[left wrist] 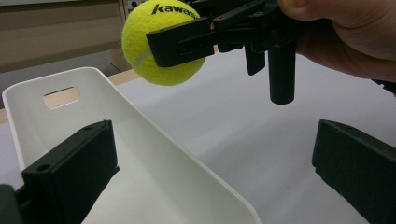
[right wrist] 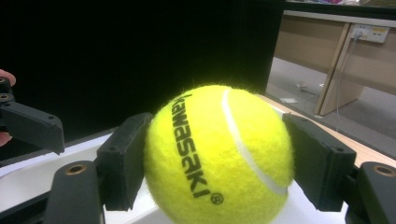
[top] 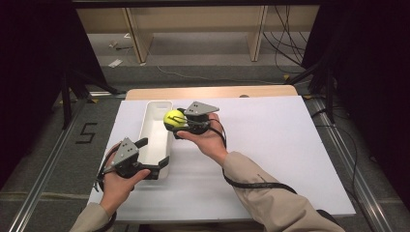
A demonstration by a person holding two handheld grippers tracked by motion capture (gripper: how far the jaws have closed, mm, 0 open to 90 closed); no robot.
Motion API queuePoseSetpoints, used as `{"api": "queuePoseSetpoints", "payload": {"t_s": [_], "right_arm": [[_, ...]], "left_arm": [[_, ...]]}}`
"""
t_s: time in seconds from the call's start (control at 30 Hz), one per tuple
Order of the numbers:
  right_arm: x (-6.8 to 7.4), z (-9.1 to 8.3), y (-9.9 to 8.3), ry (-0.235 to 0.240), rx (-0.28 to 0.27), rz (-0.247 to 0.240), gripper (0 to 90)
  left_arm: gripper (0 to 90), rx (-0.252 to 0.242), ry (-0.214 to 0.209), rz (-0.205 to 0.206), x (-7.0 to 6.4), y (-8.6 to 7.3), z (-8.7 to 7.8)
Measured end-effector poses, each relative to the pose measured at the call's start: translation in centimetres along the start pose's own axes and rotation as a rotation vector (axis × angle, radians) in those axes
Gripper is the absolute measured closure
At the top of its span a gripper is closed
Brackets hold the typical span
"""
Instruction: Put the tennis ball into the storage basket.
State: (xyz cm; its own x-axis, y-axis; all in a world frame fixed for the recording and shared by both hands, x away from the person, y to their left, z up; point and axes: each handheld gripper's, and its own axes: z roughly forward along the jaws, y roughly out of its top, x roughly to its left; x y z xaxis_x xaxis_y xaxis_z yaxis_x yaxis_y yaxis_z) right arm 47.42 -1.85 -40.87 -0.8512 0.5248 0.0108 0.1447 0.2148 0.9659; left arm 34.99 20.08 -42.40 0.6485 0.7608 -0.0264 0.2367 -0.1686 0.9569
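A yellow tennis ball [top: 173,118] printed "Kawasaki" hangs over the right rim of a long white bin [top: 153,112], near its far end. My right gripper [top: 176,121] is shut on the ball [right wrist: 219,154], one black jaw on each side [right wrist: 219,161]. In the left gripper view the ball [left wrist: 156,56] and the right gripper [left wrist: 187,42] sit high above the bin's far wall [left wrist: 60,79] with its handle slot. My left gripper [top: 152,157] is open at the bin's near end. Its jaws [left wrist: 210,172] stand wide apart with the bin's long wall between them, touching nothing.
The bin rests on a white board [top: 270,140] over a wooden tabletop [top: 212,92]. Bare board stretches to the right of the bin. Beyond the table are wooden furniture legs [top: 138,34], floor cables [top: 285,48] and black curtains at both sides.
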Motion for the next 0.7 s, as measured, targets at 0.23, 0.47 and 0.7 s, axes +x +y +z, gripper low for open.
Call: {"api": "queuePoseSetpoints", "payload": {"t_s": [0.23,0.47,0.7], "right_arm": [[0.08,0.2,0.06,0.002,-0.001,0.0,27.7],[0.13,0.34,0.13,0.004,-0.002,0.005,27.8],[0.19,0.51,0.18,0.007,0.0,0.007,27.8]], "left_arm": [[0.0,-0.001,-0.001,-0.002,-0.03,0.0,0.0],[0.0,-0.001,-0.001,0.001,-0.01,0.0,0.0],[0.0,0.0,0.0,0.001,0.0,0.0,0.0]]}}
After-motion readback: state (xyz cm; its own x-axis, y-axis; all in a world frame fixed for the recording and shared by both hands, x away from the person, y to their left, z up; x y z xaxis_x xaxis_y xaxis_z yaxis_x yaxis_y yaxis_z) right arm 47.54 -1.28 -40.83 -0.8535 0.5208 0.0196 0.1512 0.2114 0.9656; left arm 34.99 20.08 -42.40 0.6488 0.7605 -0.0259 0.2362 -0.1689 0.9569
